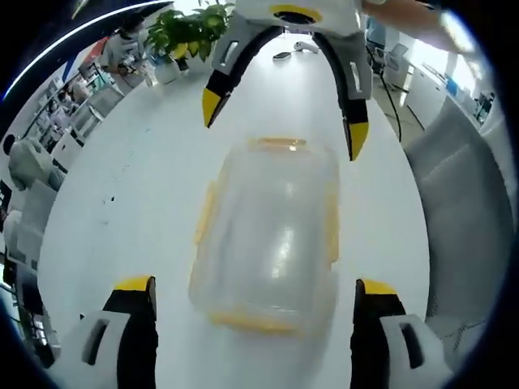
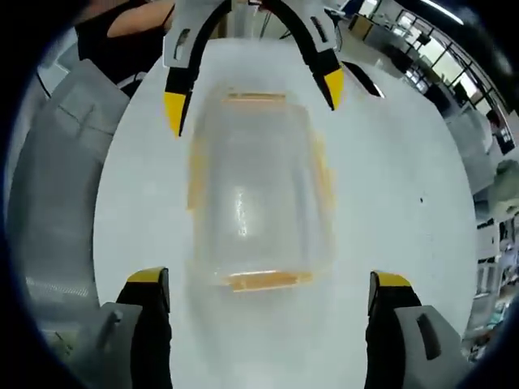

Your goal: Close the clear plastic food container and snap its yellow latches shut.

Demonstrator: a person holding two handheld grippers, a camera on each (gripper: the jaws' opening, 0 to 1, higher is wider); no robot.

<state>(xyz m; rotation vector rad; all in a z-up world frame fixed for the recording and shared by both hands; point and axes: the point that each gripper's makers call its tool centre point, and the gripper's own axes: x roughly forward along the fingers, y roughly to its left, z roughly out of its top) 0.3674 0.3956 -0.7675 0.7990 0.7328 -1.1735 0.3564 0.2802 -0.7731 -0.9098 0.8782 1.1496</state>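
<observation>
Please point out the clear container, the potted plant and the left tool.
clear container [image 1: 268,235]: left gripper view, middle of lid.
potted plant [image 1: 188,32]: left gripper view, leaves.
left tool [image 1: 255,300]: left gripper view, midway between its yellow tips.

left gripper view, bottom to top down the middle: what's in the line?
Left tongs with yellow tips, open → clear plastic food container with yellow latches on the white table → right tongs, open, facing in → green potted plant beyond.

Clear plastic container [image 1: 268,231], lid on, yellow latches [image 1: 206,212], on white table [image 1: 130,186]
</observation>
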